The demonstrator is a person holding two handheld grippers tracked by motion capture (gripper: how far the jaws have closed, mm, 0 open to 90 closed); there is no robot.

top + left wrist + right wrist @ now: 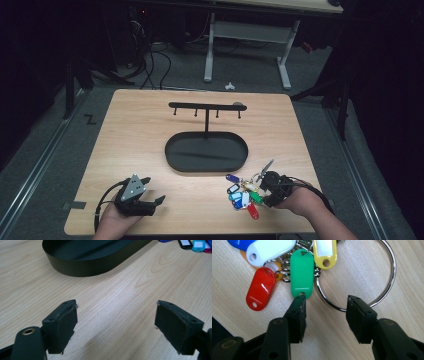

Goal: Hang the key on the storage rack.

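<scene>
a bunch of coloured key tags (243, 194) on a large metal ring (372, 277) is seen lying on the wooden table (140, 145), near the right front edge. the right gripper (264, 189) is held low over this bunch, just at its right side. in the right gripper view the jaws are spread partway, and the near arc of the ring is seen lying between them on the table; the pads are not pressed on it. one jaw tip is placed at the end of the green tag (302, 273), the other at the ring's wire; whether they touch cannot be told. a red tag (260, 288), a white tag (270, 250) and a yellow tag (325, 252) are fanned out beside the green one, all linked by small rings.

the left gripper (145, 200) is rested near the left front edge of the table, well apart from the tags. its jaws are spread wide in the left gripper view, with only bare wood between them.

a black oval tray (172, 155) is set in the middle of the table, with a black hook rack (206, 106) standing upright at its far side.
</scene>
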